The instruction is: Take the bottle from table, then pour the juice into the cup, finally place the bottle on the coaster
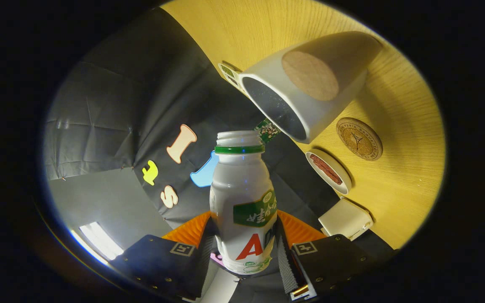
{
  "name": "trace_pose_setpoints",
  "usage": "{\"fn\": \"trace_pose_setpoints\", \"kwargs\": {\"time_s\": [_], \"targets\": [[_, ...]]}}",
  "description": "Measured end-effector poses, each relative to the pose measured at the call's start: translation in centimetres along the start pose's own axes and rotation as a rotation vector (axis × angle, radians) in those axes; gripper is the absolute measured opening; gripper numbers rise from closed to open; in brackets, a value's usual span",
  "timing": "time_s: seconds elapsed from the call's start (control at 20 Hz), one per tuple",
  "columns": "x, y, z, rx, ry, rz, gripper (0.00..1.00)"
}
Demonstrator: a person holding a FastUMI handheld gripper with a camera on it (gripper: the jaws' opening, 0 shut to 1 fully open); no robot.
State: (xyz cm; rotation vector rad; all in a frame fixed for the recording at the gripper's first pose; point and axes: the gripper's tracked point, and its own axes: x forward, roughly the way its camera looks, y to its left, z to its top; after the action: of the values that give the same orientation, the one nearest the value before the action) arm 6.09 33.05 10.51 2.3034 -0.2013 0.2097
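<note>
A white plastic bottle (242, 202) with a green neck ring and no cap sits between my fingers, and my gripper (244, 248) is shut on it. The whole view is rolled, so the bottle is tipped over sideways relative to the wooden table (411, 139). Its open mouth points toward the rim of a white cup (310, 84) that has a round cork patch on its side. The cup's dark opening lies just beyond the bottle mouth. A round cork coaster (359, 139) lies on the table past the cup.
A small white dish (329, 170) with a reddish strip in it lies near the coaster. A white boxy object (345, 219) rests close to my fingers at the table's edge. Small printed cards (229, 73) lean behind the cup.
</note>
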Motion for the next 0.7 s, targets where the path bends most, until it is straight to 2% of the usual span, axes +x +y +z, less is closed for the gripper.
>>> {"fn": "trace_pose_setpoints", "kwargs": {"time_s": [0.7], "targets": [[0.28,0.01,0.22,0.031,-0.009,-0.002,0.7]]}}
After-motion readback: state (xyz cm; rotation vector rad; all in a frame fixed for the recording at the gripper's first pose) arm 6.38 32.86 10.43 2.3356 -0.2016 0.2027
